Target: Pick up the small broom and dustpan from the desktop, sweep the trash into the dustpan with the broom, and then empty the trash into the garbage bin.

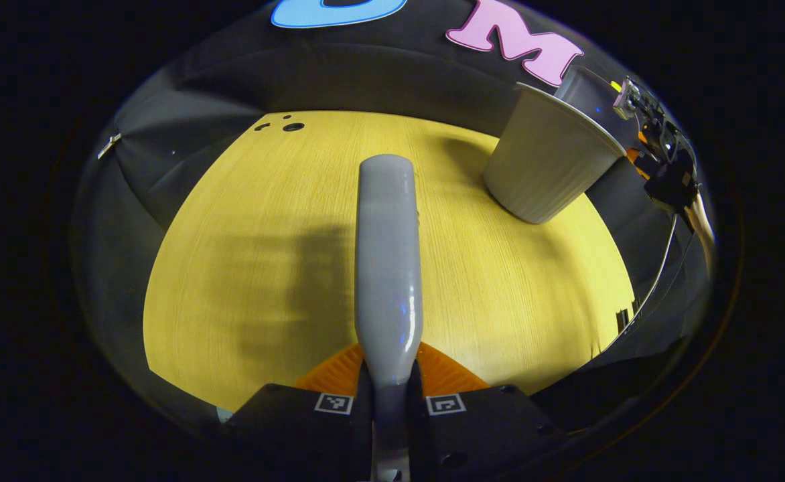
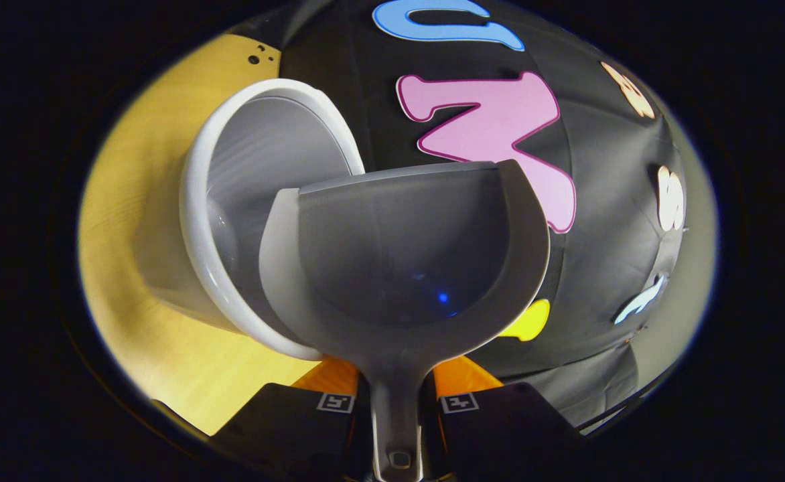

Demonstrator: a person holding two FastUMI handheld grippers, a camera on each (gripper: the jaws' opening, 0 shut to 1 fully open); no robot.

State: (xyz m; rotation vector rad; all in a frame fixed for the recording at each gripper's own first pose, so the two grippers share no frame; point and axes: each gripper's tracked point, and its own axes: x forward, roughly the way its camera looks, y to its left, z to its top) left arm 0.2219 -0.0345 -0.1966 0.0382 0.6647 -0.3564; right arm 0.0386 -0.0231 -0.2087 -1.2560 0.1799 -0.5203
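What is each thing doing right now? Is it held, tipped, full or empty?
broom: held by its handle in the left gripper, above the desktop.
dustpan: held by its handle in the right gripper, at the bin's rim, looks empty.
garbage bin: on the desktop, open, no trash visible inside.

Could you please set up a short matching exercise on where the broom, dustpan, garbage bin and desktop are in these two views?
Things:
1. broom
2. dustpan
3. garbage bin
4. desktop

States:
A. standing upright on the wooden surface
B. held by its handle in the right hand-held gripper, next to the bin's open mouth
C. held in the left hand-held gripper, pointing forward over the wood
D. yellow wood grain, with small dark holes near its far edge

Pairs: 1-C, 2-B, 3-A, 4-D
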